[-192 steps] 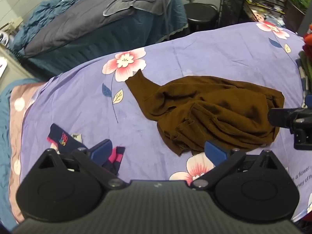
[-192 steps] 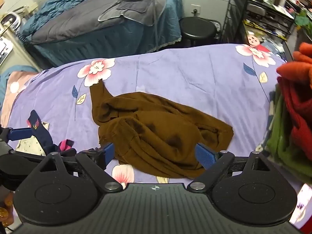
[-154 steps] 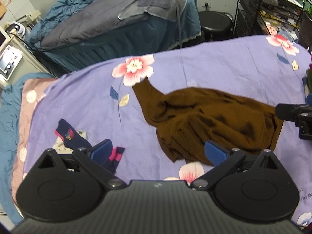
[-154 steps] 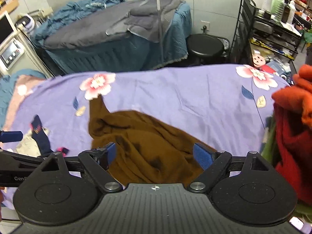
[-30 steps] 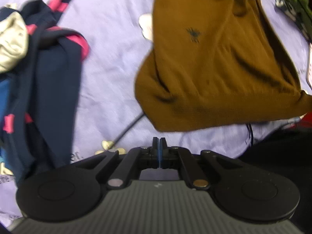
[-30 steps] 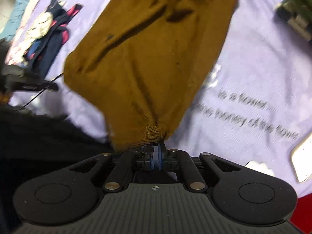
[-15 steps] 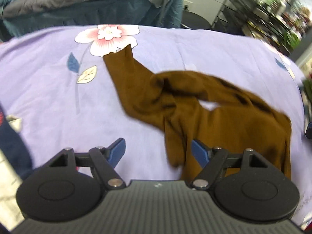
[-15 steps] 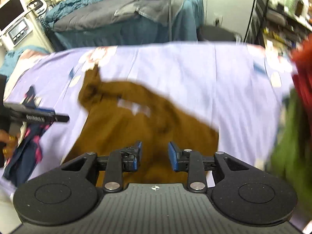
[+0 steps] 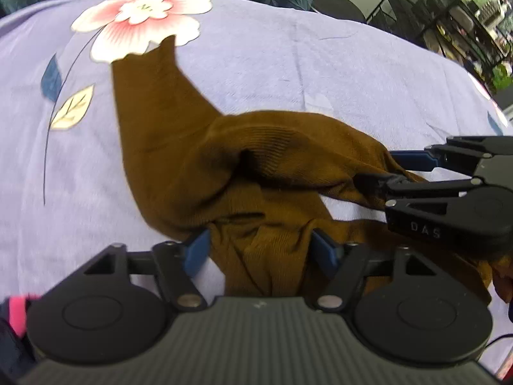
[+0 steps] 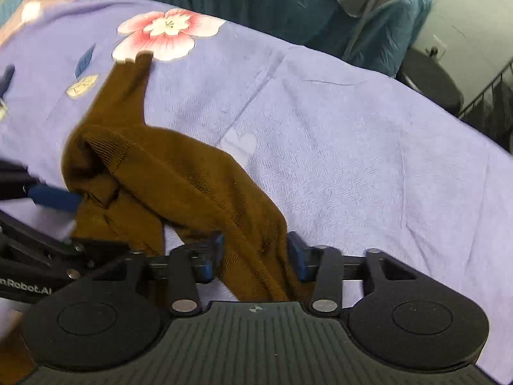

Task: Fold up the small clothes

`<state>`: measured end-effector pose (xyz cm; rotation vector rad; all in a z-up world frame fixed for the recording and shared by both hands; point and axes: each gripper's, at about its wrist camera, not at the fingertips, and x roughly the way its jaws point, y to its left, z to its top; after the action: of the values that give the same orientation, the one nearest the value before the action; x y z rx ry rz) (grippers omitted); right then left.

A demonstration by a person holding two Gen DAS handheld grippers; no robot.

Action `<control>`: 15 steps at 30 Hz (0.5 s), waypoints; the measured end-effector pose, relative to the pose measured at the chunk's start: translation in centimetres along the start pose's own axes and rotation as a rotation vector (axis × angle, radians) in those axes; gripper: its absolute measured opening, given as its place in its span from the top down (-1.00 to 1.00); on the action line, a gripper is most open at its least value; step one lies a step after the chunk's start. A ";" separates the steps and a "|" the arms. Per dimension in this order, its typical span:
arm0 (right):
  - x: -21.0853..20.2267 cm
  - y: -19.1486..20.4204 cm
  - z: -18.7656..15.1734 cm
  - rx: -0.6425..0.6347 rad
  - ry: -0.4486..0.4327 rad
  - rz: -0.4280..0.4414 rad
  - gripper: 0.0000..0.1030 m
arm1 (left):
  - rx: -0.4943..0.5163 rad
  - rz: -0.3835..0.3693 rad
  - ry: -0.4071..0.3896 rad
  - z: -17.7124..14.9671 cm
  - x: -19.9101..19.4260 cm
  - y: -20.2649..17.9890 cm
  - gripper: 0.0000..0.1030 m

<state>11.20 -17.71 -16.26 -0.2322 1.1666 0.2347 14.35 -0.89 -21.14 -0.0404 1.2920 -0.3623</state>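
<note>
A brown knit sweater [image 9: 198, 160] lies crumpled on the purple flowered bedsheet [image 9: 288, 57], one sleeve stretched toward the pink flower. It also shows in the right wrist view [image 10: 179, 173]. My left gripper [image 9: 261, 252] is open, its blue pads on either side of a bunched fold at the sweater's near edge. My right gripper [image 10: 255, 252] is open, its pads on either side of another raised fold of the sweater. The right gripper also shows at the right of the left wrist view [image 9: 400, 170], low at the cloth.
A navy and pink garment [image 9: 12, 317] lies at the near left. A second bed with teal and grey covers [image 10: 288, 3] stands behind. A black stool [image 10: 429, 77] and a wire shelf rack [image 9: 449, 9] stand at the far right.
Both grippers have dropped low and close to the sweater, and each now has a fold of it between its open pads. The sweater's middle has bunched up more.
</note>
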 end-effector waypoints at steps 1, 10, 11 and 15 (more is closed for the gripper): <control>-0.5 -0.1 -0.2 -0.005 -0.022 0.005 0.82 | 0.022 -0.001 -0.003 0.2 0.1 -0.4 0.18; -10.6 -13.1 -3.2 0.372 -0.214 -0.295 0.87 | -0.083 -0.011 -0.145 2.8 -3.2 1.0 1.00; -12.0 -14.6 -3.8 0.404 -0.232 -0.373 0.87 | -0.104 0.018 -0.195 3.4 -4.5 1.8 1.00; -14.8 -17.5 -5.6 0.492 -0.252 -0.553 0.84 | -0.108 0.135 -0.319 6.0 -9.0 4.5 1.00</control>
<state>6.04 -36.95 -3.67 -0.0794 0.8392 -0.4941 19.04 4.87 -12.10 -0.0980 0.9908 -0.1614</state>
